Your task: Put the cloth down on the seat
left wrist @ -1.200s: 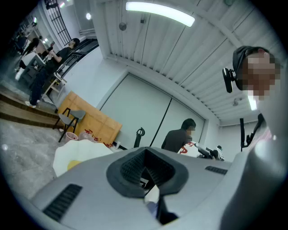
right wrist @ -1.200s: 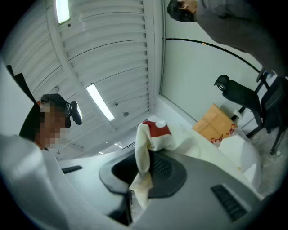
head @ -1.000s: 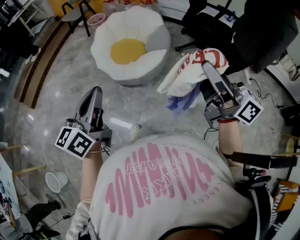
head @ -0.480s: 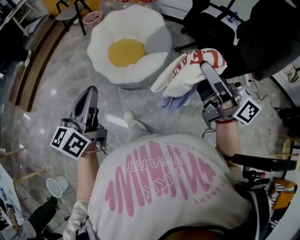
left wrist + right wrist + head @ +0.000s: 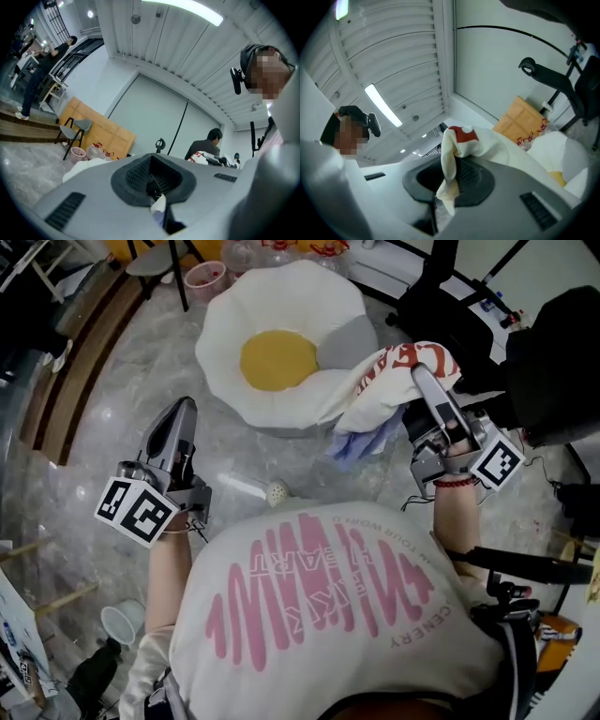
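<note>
The seat is a white floor cushion shaped like a fried egg, with a yellow centre, lying ahead of me. My right gripper is shut on a white cloth with red print and a blue part hanging below. The cloth hangs in the air by the seat's right edge. In the right gripper view the cloth drapes over the closed jaws, with the seat beyond at the right. My left gripper is shut and empty, held over the marble floor left of the seat.
A grey chair, a pink bin and water jugs stand behind the seat. A person in black and office-chair legs are at the right. A wooden step runs along the left. A paper cup lies on the floor.
I have moved closer to the seat. The cloth in my right gripper now overlaps the seat's right edge. The left gripper has risen a little and stays shut.
</note>
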A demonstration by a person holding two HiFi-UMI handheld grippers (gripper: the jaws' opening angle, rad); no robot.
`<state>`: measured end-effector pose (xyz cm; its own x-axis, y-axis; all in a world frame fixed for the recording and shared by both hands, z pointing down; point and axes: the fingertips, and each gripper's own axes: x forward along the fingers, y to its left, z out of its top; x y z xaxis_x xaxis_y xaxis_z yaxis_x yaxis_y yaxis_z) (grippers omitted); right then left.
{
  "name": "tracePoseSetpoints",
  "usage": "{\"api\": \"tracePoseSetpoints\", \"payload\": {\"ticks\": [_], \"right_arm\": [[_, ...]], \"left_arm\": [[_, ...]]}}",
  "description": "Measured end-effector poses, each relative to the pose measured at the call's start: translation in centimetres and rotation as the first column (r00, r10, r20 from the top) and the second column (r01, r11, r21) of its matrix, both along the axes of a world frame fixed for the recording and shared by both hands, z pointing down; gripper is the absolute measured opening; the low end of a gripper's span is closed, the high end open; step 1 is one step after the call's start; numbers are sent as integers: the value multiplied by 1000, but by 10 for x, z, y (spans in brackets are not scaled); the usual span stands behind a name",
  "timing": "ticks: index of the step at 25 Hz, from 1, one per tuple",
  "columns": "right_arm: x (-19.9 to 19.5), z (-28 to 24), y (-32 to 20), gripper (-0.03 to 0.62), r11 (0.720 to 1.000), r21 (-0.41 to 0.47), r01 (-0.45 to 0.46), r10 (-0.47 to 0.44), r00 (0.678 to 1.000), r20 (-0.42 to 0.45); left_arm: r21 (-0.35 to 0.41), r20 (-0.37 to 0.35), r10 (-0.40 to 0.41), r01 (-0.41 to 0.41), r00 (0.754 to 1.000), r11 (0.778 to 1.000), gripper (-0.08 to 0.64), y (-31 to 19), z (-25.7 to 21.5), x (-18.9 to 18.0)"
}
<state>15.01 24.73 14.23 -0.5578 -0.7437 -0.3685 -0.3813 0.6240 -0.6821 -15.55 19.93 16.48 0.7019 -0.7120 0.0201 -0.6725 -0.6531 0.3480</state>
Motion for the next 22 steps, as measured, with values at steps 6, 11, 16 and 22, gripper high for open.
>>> {"api": "tracePoseSetpoints", "payload": {"ticks": [6,11,16,22], "right_arm": [[-16,-15,-64,46,998,4,-60,61,997,-49],[-14,0,-156,46,989,-49,-137,138,990,16],[-44,27,-259,46,976,-173,-133,134,991,-6],[-28,57,-276,46,980,-194,-48,48,999,-2]], "left_arm": [[-4,8,9,-9,1000,1000,11,-48,-3,-35],[-46,-34,-51,49,998,998,11,-66,13,-54],[-107,-47,-161,156,986,982,11,-96,22,-88],[-59,-37,-311,308,950,950,11,-61,25,-89]]}}
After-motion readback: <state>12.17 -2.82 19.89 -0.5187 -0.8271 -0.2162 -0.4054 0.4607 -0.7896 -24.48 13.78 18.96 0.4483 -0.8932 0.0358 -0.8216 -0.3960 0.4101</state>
